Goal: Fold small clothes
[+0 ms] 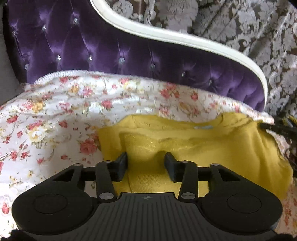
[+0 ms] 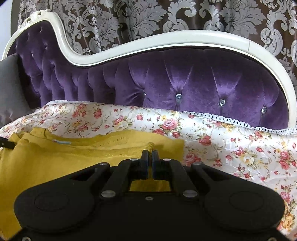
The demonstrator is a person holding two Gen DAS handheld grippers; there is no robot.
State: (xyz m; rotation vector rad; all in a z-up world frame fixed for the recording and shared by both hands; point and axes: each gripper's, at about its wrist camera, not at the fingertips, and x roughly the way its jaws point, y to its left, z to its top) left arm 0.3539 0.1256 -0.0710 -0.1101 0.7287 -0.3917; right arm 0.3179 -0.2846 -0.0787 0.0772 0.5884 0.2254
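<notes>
Purple tufted sofa back (image 2: 185,83) rises behind the floral satin cover (image 2: 222,140); yellow knit garment (image 1: 213,148) lies there; left gripper (image 1: 146,157) gapes slightly, cloth unpinched; right gripper (image 2: 150,155) pinches a fold; tugging could undo it.

Yellow garment (image 1: 213,148), floral sheet (image 1: 46,120), seemingly purple sofa (image 2: 185,83).

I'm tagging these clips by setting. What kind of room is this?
Most likely a home living room or bedroom: a tufted purple velvet sofa back with a carved white frame, brown damask curtains behind it, and a floral satin cover spread over the seat under a yellow knit garment.
</notes>
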